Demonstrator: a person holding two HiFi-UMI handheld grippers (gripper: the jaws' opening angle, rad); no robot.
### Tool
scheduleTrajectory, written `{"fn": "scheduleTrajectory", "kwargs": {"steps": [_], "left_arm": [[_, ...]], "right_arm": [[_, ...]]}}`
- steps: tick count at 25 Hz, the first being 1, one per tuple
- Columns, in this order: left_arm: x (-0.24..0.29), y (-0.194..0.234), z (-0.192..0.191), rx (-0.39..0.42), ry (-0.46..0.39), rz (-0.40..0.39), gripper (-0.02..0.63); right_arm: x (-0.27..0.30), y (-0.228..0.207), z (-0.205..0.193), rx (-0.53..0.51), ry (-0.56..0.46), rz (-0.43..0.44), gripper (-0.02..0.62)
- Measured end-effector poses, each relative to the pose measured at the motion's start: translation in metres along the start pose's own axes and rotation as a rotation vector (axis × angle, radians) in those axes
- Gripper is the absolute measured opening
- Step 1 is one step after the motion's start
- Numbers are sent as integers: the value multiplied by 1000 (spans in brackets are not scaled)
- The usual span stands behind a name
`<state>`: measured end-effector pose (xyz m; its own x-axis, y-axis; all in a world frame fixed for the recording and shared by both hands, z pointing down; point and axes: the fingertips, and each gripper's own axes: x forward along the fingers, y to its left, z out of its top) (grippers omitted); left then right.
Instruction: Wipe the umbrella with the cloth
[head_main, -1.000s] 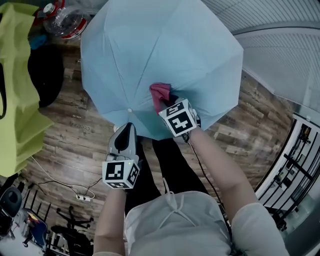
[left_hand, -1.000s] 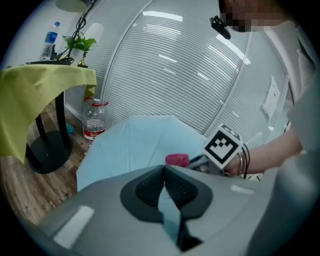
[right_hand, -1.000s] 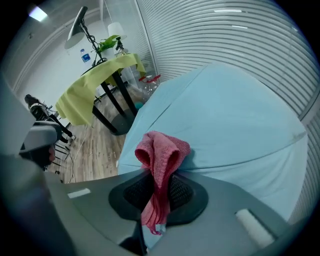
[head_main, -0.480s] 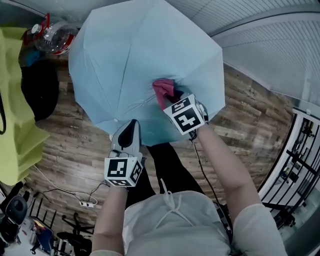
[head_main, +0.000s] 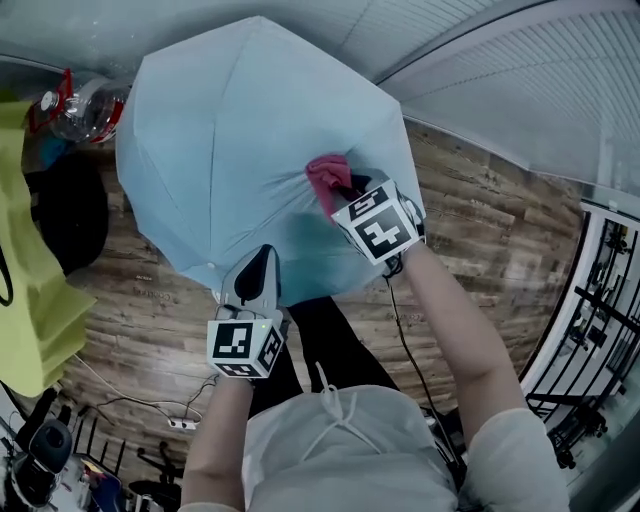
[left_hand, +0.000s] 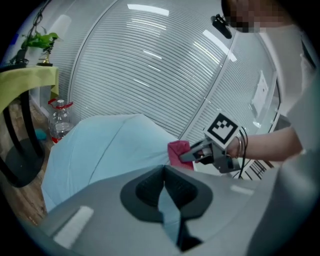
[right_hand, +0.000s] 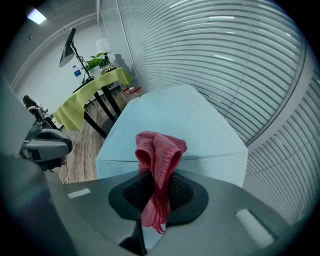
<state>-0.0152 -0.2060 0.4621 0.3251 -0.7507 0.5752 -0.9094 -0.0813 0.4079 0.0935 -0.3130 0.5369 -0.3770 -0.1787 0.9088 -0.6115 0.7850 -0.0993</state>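
An open light blue umbrella (head_main: 240, 140) fills the upper middle of the head view, canopy facing me. My right gripper (head_main: 346, 189) is shut on a red cloth (head_main: 326, 176) and presses it against the canopy's right part. In the right gripper view the cloth (right_hand: 159, 152) stands bunched between the jaws, over the umbrella (right_hand: 185, 120). My left gripper (head_main: 261, 256) sits at the canopy's near rim. Its jaws are shut on a strip of the blue fabric (left_hand: 167, 202). The left gripper view also shows the cloth (left_hand: 177, 151) and the right gripper (left_hand: 191, 154) beyond the umbrella (left_hand: 105, 145).
A table under a yellow-green cover (head_main: 35, 300) and a black chair (head_main: 70, 215) stand at the left, with a water bottle (head_main: 82, 105) behind. Slatted blinds (head_main: 520, 80) run along the back and right. A black rack (head_main: 600, 330) stands far right. Cables (head_main: 150, 400) lie on the wood floor.
The right gripper with the cloth has slid a little right and farther away across the canopy. The umbrella has shifted left in view. The left gripper keeps its hold at the rim.
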Motion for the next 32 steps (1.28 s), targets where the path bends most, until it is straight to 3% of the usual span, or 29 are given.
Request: {"fn": "scheduleTrajectory", "kwargs": {"steps": [7, 23, 28, 32], "left_arm": [[24, -22, 24, -4, -29, -44, 6], [38, -8, -28, 57, 88, -17, 6], [27, -6, -35, 51, 98, -11, 6], [9, -6, -43, 57, 105, -31, 6]], "right_arm": [[-8, -58, -6, 53, 24, -83, 57], [10, -165, -44, 202, 53, -320, 57], [-12, -174, -56, 228, 71, -398, 57], [-39, -150, -58, 216, 48, -426, 57]]}}
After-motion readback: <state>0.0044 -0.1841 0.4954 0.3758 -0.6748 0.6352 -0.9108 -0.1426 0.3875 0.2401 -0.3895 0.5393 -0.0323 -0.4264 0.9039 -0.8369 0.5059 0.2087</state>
